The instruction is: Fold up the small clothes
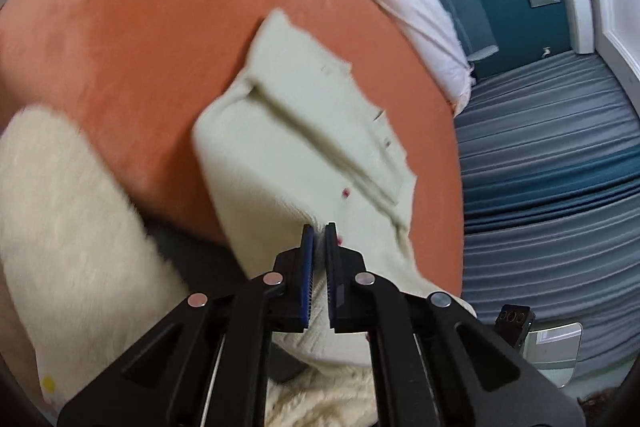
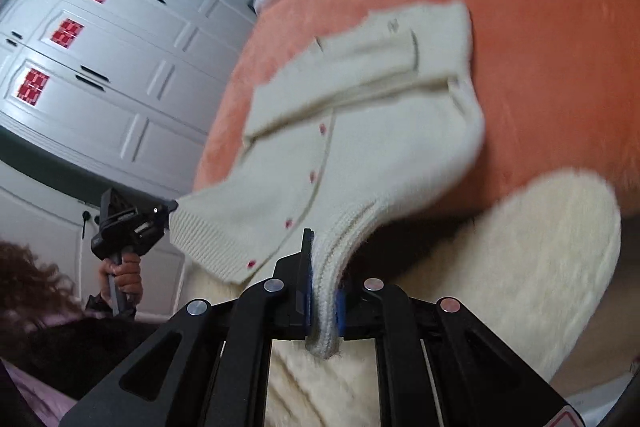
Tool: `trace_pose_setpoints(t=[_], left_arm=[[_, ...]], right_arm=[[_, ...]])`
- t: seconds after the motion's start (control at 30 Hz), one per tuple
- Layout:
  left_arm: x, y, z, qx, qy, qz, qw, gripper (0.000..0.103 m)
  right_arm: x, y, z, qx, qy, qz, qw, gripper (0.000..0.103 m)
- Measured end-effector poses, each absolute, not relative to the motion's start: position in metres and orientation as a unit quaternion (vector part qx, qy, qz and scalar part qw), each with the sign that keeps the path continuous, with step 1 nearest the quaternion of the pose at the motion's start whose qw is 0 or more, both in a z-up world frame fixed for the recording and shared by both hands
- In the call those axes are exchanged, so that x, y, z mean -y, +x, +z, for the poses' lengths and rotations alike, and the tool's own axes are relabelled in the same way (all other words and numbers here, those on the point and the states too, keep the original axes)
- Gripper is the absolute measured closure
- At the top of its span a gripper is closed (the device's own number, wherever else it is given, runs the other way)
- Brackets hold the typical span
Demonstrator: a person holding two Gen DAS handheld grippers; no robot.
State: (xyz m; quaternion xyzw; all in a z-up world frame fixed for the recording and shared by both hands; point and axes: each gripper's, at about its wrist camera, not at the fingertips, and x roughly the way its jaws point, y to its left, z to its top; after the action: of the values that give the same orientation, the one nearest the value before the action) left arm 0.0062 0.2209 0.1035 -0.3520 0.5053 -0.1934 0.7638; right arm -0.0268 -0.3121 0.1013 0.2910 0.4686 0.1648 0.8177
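Observation:
A small cream knit cardigan [image 1: 304,131] with red buttons hangs lifted over the orange blanket [image 1: 160,27]; its sleeves lie folded across the front. My left gripper [image 1: 319,227] is shut on one corner of its ribbed hem. My right gripper [image 2: 324,267] is shut on the other ribbed hem corner. In the right wrist view the cardigan [image 2: 360,131] stretches between both grippers, and the left gripper [image 2: 168,209] pinches the hem at the left. The far part of the cardigan trails toward the blanket [image 2: 540,27].
A fluffy cream cushion [image 1: 68,227] lies near me, also in the right wrist view [image 2: 520,267]. White pillows [image 1: 420,7] lie at the bed's far side. Blue striped bedding [image 1: 540,167] is at the right. White wardrobe doors [image 2: 100,67] stand to the left.

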Motion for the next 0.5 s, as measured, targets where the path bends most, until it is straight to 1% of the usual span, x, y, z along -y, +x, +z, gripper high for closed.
trace_pose_setpoints(t=[0.07, 0.1, 0.13, 0.17, 0.2, 0.23, 0.27, 0.3, 0.33, 0.37, 0.4, 0.43, 0.5], left_arm=[[-0.212, 0.057, 0.111, -0.473, -0.331, -0.194, 0.794, 0.098], [-0.209, 0.078, 0.108, -0.465, -0.325, -0.190, 0.801, 0.096], [-0.205, 0.103, 0.099, -0.459, -0.315, -0.180, 0.811, 0.090], [-0.201, 0.122, 0.088, -0.455, -0.307, -0.166, 0.819, 0.083], [-0.188, 0.142, 0.078, -0.460, -0.292, -0.138, 0.827, 0.076], [-0.187, 0.152, 0.068, -0.474, -0.280, -0.105, 0.828, 0.061], [-0.189, 0.155, 0.059, -0.486, -0.283, -0.091, 0.822, 0.056], [-0.193, 0.151, 0.054, -0.487, -0.298, -0.092, 0.816, 0.056], [-0.195, 0.149, 0.051, -0.479, -0.314, -0.104, 0.813, 0.047], [-0.198, 0.140, 0.051, -0.470, -0.319, -0.111, 0.816, 0.031], [-0.200, 0.132, 0.052, -0.462, -0.315, -0.109, 0.822, 0.024], [-0.197, 0.128, 0.052, -0.452, -0.304, -0.106, 0.832, 0.018], [-0.186, 0.134, 0.050, -0.455, -0.270, -0.113, 0.841, 0.017]], right_arm=[[0.335, 0.023, 0.110, -0.413, 0.305, 0.156, 0.844, 0.094], [0.340, 0.050, 0.104, -0.397, 0.317, 0.145, 0.849, 0.093], [0.350, 0.072, 0.093, -0.383, 0.325, 0.118, 0.857, 0.088], [0.359, 0.096, 0.078, -0.378, 0.324, 0.072, 0.864, 0.078], [0.366, 0.108, 0.064, -0.381, 0.317, 0.026, 0.868, 0.071], [0.367, 0.119, 0.053, -0.389, 0.305, -0.026, 0.869, 0.071], [0.367, 0.123, 0.048, -0.390, 0.307, -0.043, 0.867, 0.071], [0.366, 0.119, 0.045, -0.375, 0.323, -0.034, 0.868, 0.068], [0.364, 0.114, 0.044, -0.360, 0.330, -0.024, 0.872, 0.060], [0.358, 0.106, 0.044, -0.348, 0.323, -0.025, 0.879, 0.041], [0.353, 0.102, 0.042, -0.344, 0.309, -0.035, 0.886, 0.034], [0.348, 0.101, 0.041, -0.345, 0.291, -0.042, 0.892, 0.033], [0.340, 0.109, 0.030, -0.369, 0.256, -0.041, 0.892, 0.034]])
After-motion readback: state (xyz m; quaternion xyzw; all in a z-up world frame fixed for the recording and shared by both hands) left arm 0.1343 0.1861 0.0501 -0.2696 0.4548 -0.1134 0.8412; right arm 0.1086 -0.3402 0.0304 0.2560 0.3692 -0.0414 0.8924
